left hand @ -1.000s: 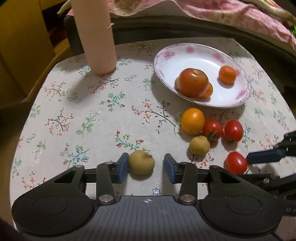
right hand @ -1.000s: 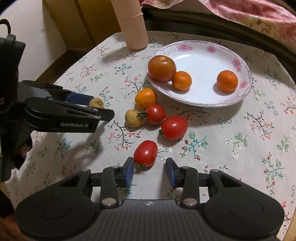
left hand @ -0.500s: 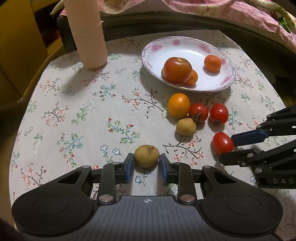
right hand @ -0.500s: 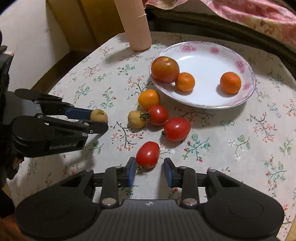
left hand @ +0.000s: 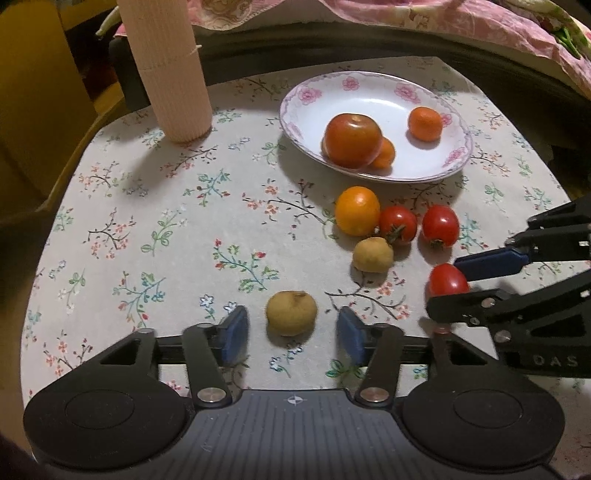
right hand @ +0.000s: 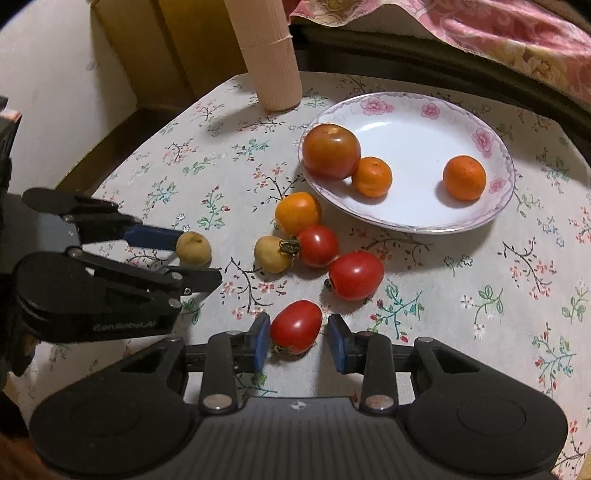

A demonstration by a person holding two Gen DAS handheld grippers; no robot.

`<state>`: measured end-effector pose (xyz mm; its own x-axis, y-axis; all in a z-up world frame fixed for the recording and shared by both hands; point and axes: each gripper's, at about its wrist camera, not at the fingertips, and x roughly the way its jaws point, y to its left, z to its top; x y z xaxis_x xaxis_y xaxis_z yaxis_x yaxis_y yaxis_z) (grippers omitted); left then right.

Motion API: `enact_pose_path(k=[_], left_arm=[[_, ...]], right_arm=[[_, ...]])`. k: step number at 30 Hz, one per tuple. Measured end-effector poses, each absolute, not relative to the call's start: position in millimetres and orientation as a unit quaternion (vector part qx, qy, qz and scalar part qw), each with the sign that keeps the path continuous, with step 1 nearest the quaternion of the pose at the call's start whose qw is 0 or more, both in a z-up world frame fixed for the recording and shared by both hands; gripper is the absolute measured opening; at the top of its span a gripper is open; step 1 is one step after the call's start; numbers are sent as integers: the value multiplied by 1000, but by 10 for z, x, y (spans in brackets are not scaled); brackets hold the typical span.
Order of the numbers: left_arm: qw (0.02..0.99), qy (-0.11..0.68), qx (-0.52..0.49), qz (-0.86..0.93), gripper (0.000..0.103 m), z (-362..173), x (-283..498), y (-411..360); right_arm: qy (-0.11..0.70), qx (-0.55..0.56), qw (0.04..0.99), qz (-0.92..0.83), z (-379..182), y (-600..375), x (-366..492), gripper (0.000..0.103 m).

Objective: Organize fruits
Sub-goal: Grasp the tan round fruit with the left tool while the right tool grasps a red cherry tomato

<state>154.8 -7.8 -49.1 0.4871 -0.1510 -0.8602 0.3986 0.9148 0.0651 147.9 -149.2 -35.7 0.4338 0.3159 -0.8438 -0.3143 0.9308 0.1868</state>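
Observation:
A small tan fruit point(left hand: 291, 313) lies on the flowered cloth between the pads of my left gripper point(left hand: 291, 334). Its jaws are opening, and neither pad touches the fruit. My right gripper point(right hand: 298, 343) is shut on a red cherry tomato point(right hand: 295, 326) that rests on the cloth. The flowered plate point(left hand: 399, 107) at the back holds a big tomato point(left hand: 352, 140) and two small oranges. In front of the plate lie an orange fruit point(left hand: 356, 210), two red tomatoes point(left hand: 398, 224) and another tan fruit point(left hand: 372, 254).
A tall pink ribbed cylinder point(left hand: 170, 74) stands at the back left of the round table. A pink patterned cloth point(left hand: 443, 22) lies beyond the far edge. The table's left edge drops off near a yellow wall. The two grippers sit close together, side by side.
My left gripper shut on the tan fruit, then opened wide and left it lying on the cloth. The right gripper's jaws narrowed slightly around the red tomato.

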Motion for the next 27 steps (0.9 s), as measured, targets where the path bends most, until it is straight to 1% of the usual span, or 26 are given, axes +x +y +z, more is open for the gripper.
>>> enact_pose_path(k=[1,6,7,8,10,11,13,15,27], left_arm=[[853,479,129,-159,72,-501,1560,-71],[855,477,126,-159,71,-511,1605,-80],[854,477,125,-164,65,-506,1600,-89],[853,479,122,-169,54,-499,1589,-96],[851,479,125,-175,43,-481,1559,-129],[850,479,130,-177,40,-478,1549,-147],[849,480,134,-176,38,-471,1532,-165],[848,482,134,-176,36,-465,1523,-163],[842,487,122,-198,35,-391,1445,-207]], right_arm=[[498,-2,847,186,-357,-1486,1475,36],[498,-5,847,185,-350,-1480,1473,36],[498,-6,847,185,-349,-1476,1475,36],[498,-7,847,185,-348,-1472,1476,36],[500,-8,846,186,-344,-1476,1476,36],[501,-6,845,186,-338,-1477,1475,35],[502,-4,844,187,-334,-1488,1478,35],[503,-2,843,190,-331,-1489,1478,31],[491,-13,848,198,-248,-1522,1424,31]])
